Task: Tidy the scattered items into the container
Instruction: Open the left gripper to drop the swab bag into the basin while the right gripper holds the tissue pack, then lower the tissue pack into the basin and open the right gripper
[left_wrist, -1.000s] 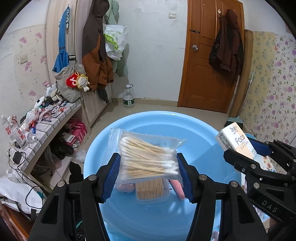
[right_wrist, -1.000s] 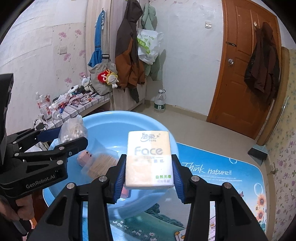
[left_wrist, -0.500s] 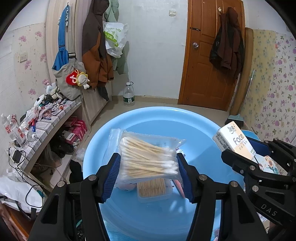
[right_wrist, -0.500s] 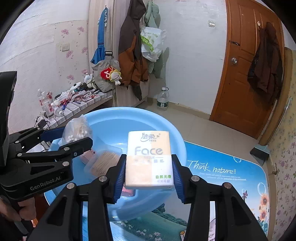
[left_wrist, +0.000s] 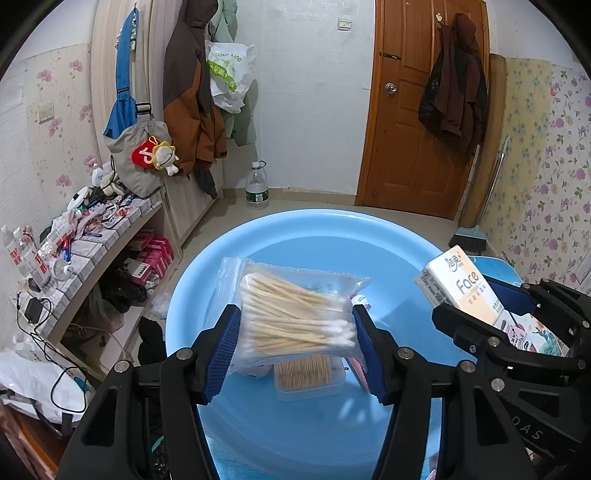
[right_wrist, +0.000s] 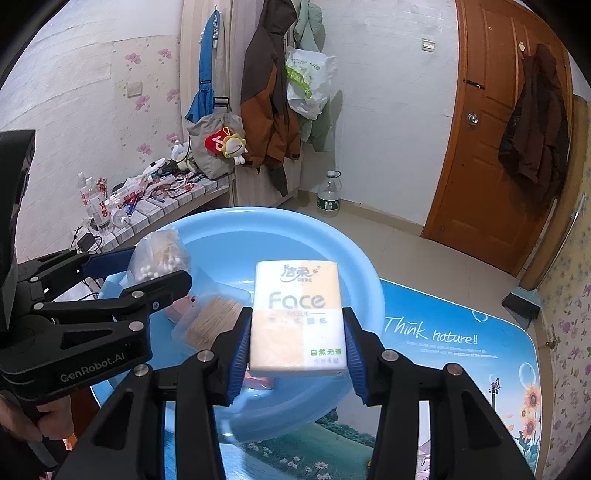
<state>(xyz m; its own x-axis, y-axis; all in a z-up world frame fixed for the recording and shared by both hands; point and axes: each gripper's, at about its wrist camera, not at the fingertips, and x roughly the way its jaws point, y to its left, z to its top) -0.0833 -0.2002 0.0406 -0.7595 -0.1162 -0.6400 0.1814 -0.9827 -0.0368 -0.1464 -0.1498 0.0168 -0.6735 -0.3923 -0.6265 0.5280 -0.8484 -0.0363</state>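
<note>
Left gripper (left_wrist: 297, 345): your jaws are clamped on the swab bag, blue pads pressing its two sides.
Swab bag (left_wrist: 295, 317): a clear bag of cotton swabs, held in the air over the basin's middle, swabs lying crosswise between your jaws.
Right gripper (right_wrist: 295, 349): your jaws are clamped on the tissue pack, one pad on each long side.
Tissue pack (right_wrist: 297, 317): white and orange, printed "Face", upright in your grip, held over the basin's near right rim.
Basin (left_wrist: 314, 236): round, light blue, on the tabletop's left part, its left rim near the tabletop's left edge.
Inside the basin: a clear box of toothpicks (left_wrist: 306, 373) lies on the bottom under the swab bag; a pink thing (right_wrist: 181, 306) lies just left of it, mostly hidden.
Tabletop (right_wrist: 443, 332): covered with a blue printed mat reading "Think nature!!", bare to the right of the basin.
Your hand (right_wrist: 40, 421): holds the left gripper's handle at the right-wrist view's lower left edge.
</note>
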